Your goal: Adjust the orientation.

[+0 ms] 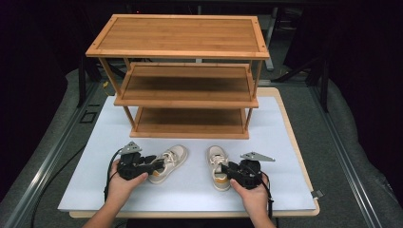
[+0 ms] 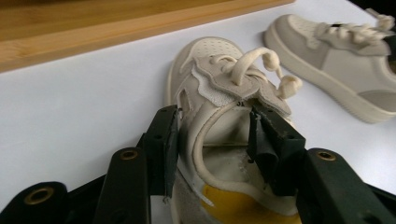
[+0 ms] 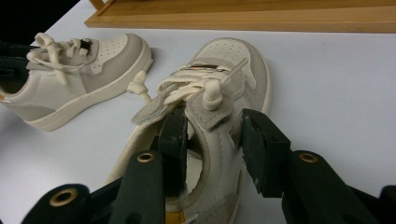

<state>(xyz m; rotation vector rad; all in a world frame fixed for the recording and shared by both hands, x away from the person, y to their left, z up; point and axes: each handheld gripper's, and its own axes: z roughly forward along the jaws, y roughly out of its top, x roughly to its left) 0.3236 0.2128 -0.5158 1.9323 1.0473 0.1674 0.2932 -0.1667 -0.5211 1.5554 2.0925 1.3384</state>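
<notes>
Each black gripper, left [image 2: 212, 140] and right [image 3: 212, 144], straddles a cream leather sneaker's padded collar (left shoe [image 2: 219, 93], right shoe [image 3: 219, 84]), jaws apart, not yet clamped.

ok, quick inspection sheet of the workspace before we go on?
Surface: white mat on a wood-edged table, clean.
Job's things: left shoe and right shoe, both upright on the mat with toes toward the rack; the rack's three shelves are bare.
Clutter: small metal fitting at the near right corner.
Grippers: left gripper at the left shoe's collar, right gripper at the right shoe's collar, a jaw on either side of shoe material; whether the pads press cannot be told.
Cables: left cable and right cable trail toward the person, away from the shoes.
Surroundings: grey floor, dark beyond.
</notes>
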